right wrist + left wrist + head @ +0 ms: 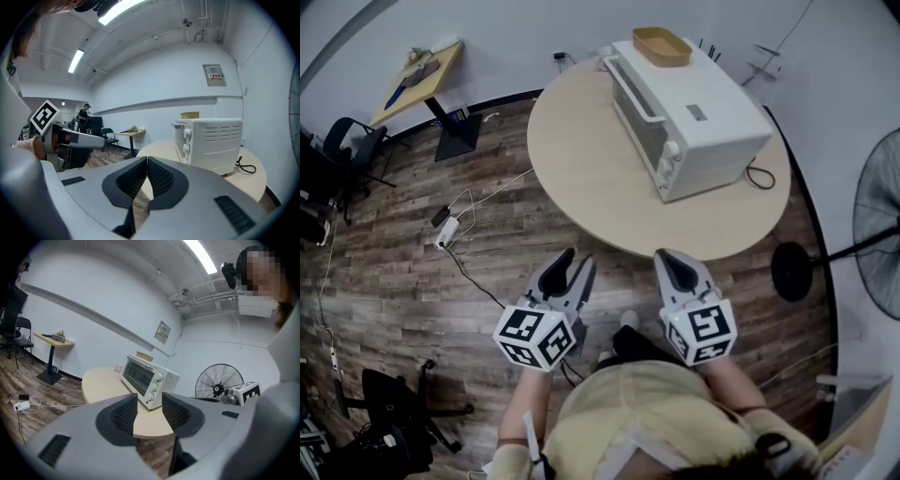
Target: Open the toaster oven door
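A: Left gripper (pixel 578 261) sits lower middle of frame, fingers spread, nothing between them. Right gripper (pixel 668 255) is beside it, fingers clenched tip to tip, empty.
B: Toaster oven (pixel 703 112)?
A: On the counter (pixel 572 178), upper middle-right of frame. Door (pixel 636 120) looks fully closed. It's well apart from both sets of fingers, which hang short of the counter's near edge.
B: So nothing done.
A: My read: approach, grip and pull all remain.

The toaster oven (pixel 703 117) is white, the table (pixel 581 178) pale beige, the tray (pixel 661 45) tan, the floor (pixel 394 272) brown wood-grain planks.
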A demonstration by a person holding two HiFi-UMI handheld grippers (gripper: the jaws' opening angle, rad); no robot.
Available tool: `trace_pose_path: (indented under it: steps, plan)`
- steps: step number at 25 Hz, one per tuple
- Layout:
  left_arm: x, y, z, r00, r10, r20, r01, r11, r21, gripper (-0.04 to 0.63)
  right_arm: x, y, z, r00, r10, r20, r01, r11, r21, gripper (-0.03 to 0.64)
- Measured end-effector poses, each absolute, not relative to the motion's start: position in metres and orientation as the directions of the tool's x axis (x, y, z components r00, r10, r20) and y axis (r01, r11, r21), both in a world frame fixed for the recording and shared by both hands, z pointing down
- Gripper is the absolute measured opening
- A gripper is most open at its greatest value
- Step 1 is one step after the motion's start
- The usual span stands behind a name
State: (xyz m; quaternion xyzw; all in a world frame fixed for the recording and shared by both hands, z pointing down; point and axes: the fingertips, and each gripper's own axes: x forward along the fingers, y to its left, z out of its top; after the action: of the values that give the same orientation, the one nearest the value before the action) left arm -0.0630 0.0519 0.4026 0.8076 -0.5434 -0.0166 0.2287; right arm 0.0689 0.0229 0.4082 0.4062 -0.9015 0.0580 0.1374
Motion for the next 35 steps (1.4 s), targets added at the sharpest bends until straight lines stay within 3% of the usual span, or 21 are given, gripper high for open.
trace_pose_path:
  steps: [9, 19, 27, 35]
  plan:
    - [-0.055, -0.017, 0.394, 0.454, -0.867, 0.204, -0.819, -0.316, 0.479, 0.150, 0.066, -0.035, 0.404, -0.650, -0.709, 0.273, -0.740, 0.672, -0.019, 0.003]
    - [-0.048, -0.072, 0.389, 0.515, -0.849, 0.120, -0.609, -0.263, 0.749, 0.152, 0.067, -0.072, 0.413, -0.656, -0.708, 0.260, -0.737, 0.675, -0.023, 0.004]
    - [-0.057, -0.119, 0.373, 0.541, -0.833, 0.113, -0.594, -0.283, 0.753, 0.150, 0.054, -0.086, 0.415, -0.614, -0.724, 0.314, -0.770, 0.637, -0.038, 0.005]
    - [-0.060, -0.170, 0.370, 0.662, -0.742, 0.101, -0.517, -0.355, 0.779, 0.150, 0.045, -0.118, 0.408, -0.482, -0.817, 0.317, -0.867, 0.497, -0.038, 0.004]
